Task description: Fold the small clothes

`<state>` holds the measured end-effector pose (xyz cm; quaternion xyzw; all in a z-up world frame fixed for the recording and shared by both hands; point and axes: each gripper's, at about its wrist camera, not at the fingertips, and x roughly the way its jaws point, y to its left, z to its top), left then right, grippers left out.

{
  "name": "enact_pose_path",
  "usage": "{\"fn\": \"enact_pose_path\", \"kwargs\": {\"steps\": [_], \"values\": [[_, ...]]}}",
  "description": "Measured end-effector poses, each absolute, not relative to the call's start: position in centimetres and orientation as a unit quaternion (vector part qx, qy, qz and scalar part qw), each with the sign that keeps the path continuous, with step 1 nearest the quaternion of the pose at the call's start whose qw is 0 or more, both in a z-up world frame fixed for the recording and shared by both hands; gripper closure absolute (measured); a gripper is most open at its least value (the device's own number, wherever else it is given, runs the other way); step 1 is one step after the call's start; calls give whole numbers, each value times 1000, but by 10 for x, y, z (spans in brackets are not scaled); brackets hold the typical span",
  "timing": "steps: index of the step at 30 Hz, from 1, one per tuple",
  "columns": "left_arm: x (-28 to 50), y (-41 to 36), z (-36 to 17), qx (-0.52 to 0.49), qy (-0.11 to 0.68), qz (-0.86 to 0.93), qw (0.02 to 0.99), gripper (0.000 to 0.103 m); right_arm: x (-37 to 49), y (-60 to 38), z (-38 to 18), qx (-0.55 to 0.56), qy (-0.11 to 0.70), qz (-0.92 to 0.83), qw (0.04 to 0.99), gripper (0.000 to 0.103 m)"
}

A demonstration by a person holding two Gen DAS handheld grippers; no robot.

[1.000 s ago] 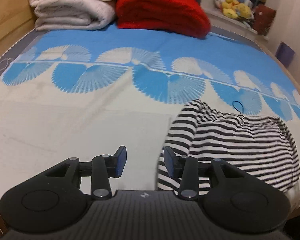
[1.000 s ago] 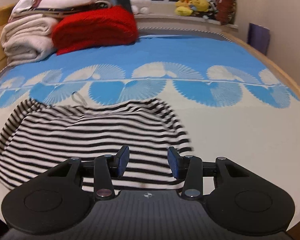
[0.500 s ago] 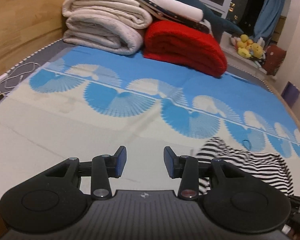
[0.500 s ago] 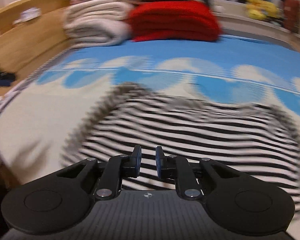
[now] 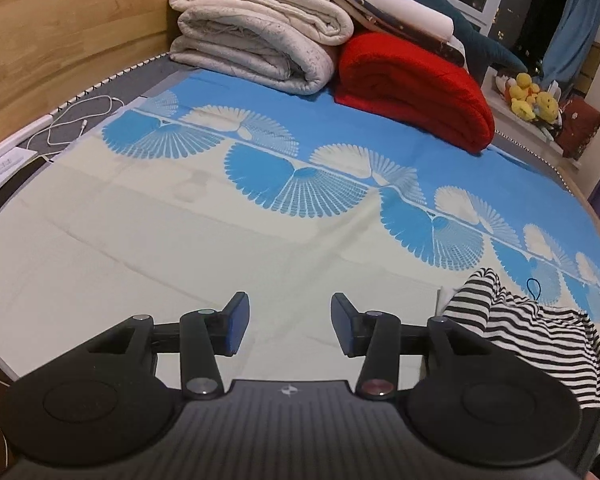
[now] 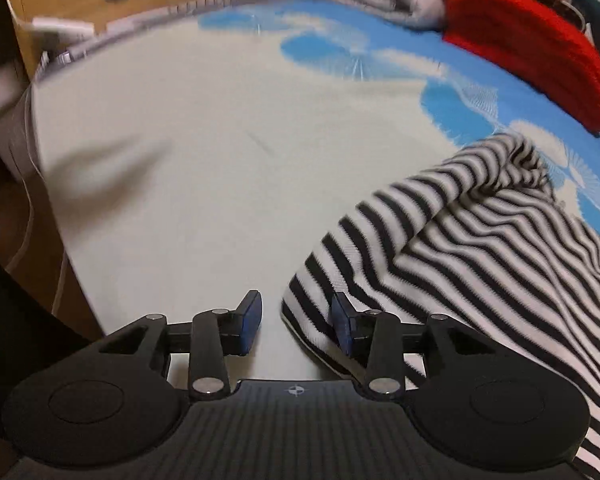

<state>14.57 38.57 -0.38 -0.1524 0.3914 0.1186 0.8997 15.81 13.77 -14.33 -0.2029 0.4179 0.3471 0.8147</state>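
**Both grippers swing left, away from the striped garment**

A wide bed sheet (image 5: 148,264), cream in front and blue with fan shapes behind, fills both views. Folded blankets, a pale stack (image 5: 256,36) and a red one (image 5: 412,88), sit at its far end.

A second ago the striped garment (image 6: 480,280) lay spread under both cameras. Now it sits at the right edge of the left wrist view and the right half of the right wrist view, so both hands have swung left. The fold looks paused, probably for a new grab at the garment's left edge.

The garment, black and white stripes, lies bunched and rumpled on the cream part of the sheet, one ridge raised, not yet tidy.

The left gripper (image 5: 286,326) is about half open and opening, over bare sheet, holding nothing. The right gripper (image 6: 296,326) is opening too; the garment's corner shows between its fingers, but the pads do not press it.
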Motion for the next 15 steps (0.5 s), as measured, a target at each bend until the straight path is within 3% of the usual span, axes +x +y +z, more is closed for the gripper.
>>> {"fn": "enact_pose_path", "kwargs": {"steps": [2, 5, 7, 9, 14, 15], "values": [[145, 387, -4, -149, 391, 118, 900, 53, 155, 145, -147, -231, 402, 354, 812, 55], [146, 387, -4, -147, 392, 117, 901, 53, 141, 153, -152, -285, 376, 359, 805, 53], [145, 387, -3, -145, 390, 117, 902, 53, 137, 155, -154, -302, 360, 356, 807, 58], [145, 388, -3, -146, 390, 116, 902, 53, 135, 151, -154, -315, 348, 338, 816, 76], [146, 386, -3, -144, 390, 115, 902, 53, 131, 150, -161, -358, 323, 322, 815, 76], [147, 385, -2, -143, 391, 115, 902, 53, 130, 152, -162, -365, 320, 320, 814, 81]]}}
